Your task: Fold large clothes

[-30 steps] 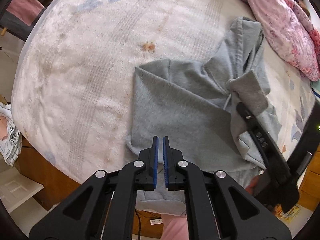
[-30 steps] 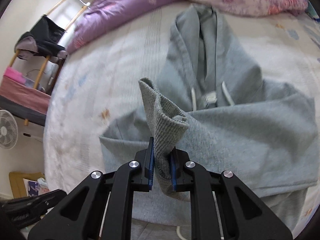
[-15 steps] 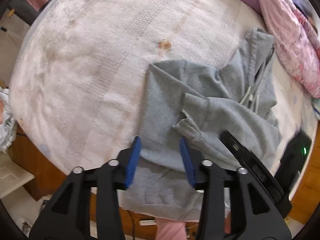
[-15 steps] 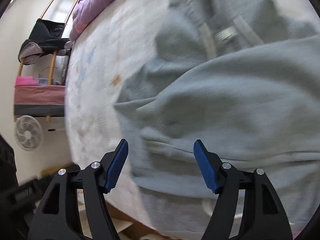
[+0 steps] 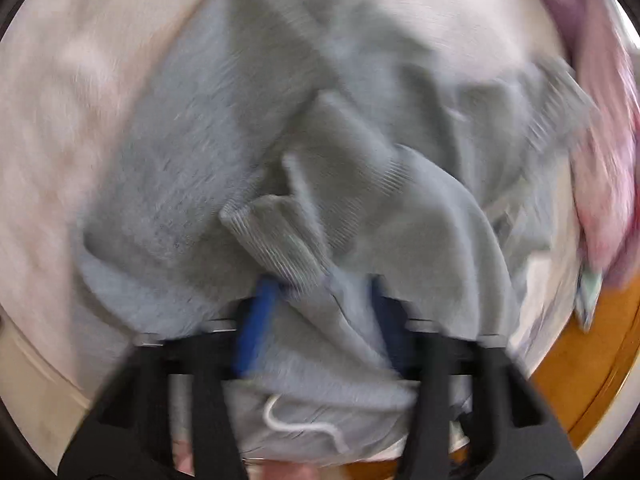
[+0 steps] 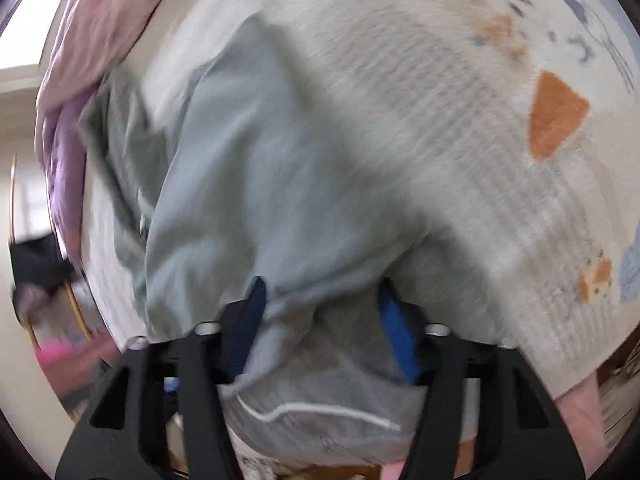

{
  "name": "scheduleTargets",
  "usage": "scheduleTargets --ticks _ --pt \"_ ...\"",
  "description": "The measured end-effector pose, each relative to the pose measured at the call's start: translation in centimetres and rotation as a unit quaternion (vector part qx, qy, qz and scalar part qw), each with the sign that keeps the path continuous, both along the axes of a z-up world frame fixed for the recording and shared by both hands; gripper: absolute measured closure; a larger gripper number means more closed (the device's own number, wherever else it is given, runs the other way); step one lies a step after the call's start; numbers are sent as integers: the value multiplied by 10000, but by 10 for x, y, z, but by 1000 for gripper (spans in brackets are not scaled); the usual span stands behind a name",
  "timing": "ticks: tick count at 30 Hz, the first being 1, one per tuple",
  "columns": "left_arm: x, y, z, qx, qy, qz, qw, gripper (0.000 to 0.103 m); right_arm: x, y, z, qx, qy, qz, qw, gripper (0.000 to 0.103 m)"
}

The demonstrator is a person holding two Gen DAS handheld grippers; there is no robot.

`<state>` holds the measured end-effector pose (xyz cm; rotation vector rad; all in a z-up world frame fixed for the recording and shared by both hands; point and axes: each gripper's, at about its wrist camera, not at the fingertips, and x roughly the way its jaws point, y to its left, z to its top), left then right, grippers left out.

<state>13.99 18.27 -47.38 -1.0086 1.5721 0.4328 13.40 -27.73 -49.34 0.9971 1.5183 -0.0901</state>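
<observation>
Both views are smeared by motion blur. In the left wrist view the grey hoodie hides the tips of the left gripper's 2 blue pads, so contact cannot be judged; the pink quilt is cut off at the right edge. In the right wrist view the hoodie's lower hem runs behind the right gripper, and the dark shape at the left edge is unreadable.

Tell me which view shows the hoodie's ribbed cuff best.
The left wrist view: the ribbed cuff lies near centre on the grey hoodie, its ribbing legible despite blur. The right wrist view shows only smooth hoodie fabric and a white drawstring; no cuff is discernible.
</observation>
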Motion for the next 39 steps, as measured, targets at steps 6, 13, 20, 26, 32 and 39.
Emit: scheduleTargets --ticks 6,13,20,26,32,39 --pt "-7 -13 12 523 169 -357 9979 89 12 -22 9 -113 -46 -284 9995 99" --pt "-29 -27 -5 671 709 -716 9926 83 -13 -18 -25 -377 599 366 9968 96" --pt "2 -24 38 1279 366 -1386 9814 41 11 -32 40 -949 414 1033 9892 56" --pt "25 1 15 1245 211 -1096 9859 44 94 -31 62 -1610 -553 1601 9723 56" --pt "36 -5 -11 1547 195 -1085 9818 97 147 10 -20 -1486 49 2202 9641 65" --pt "47 -13 2 1823 460 -1177 9751 98 145 -7 -12 -1932 -66 1989 9608 99"
